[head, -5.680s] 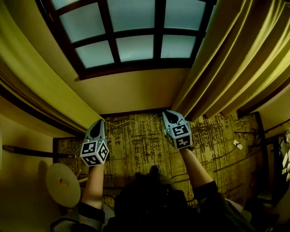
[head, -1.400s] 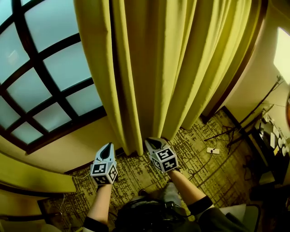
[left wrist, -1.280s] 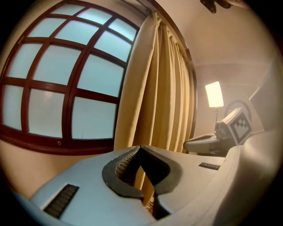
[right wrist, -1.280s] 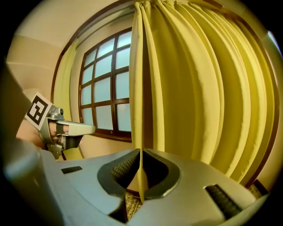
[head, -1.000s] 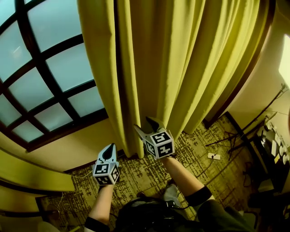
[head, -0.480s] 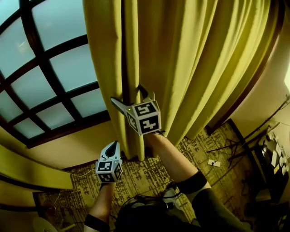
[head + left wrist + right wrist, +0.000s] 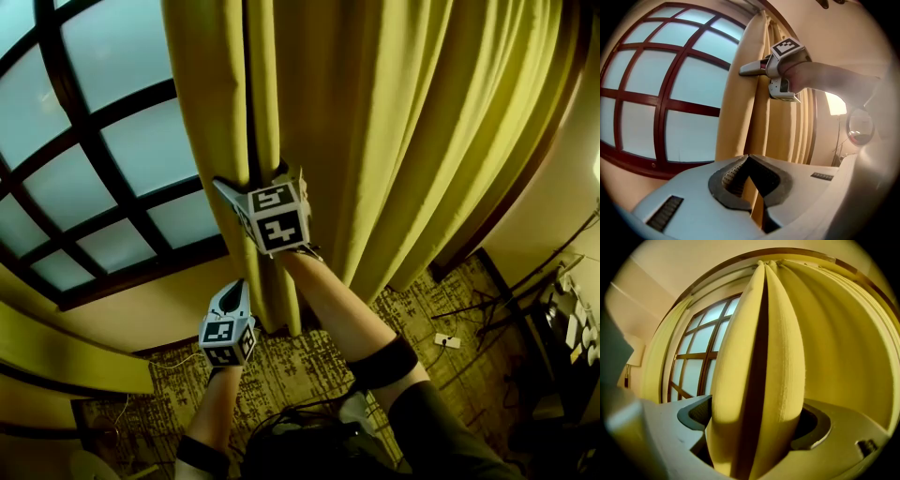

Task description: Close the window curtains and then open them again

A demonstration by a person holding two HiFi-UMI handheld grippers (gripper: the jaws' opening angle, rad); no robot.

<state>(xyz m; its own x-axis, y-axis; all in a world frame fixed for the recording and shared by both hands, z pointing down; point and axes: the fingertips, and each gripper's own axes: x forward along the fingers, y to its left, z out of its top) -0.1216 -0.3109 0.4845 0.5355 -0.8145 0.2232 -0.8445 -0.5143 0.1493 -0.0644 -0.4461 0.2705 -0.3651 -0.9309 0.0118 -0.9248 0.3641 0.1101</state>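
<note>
Curtain (image 7: pixel 403 122) bunched right of the window (image 7: pixel 122 141), right gripper (image 7: pixel 255 183) up at its leading edge, jaws just spread wide around a fold, left gripper (image 7: pixel 232 292) clenched empty below.

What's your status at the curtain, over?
Right gripper jaws just opened wide around curtain edge. Left gripper shut, empty. Curtain bunched, window exposed. Nothing in the way.

Furnished living room, home or hotel: full-length yellow curtains (image 7: pixel 403 141), dark-framed window (image 7: pixel 112 159), patterned carpet (image 7: pixel 309 361), lit lamp (image 7: pixel 836 103).
</note>
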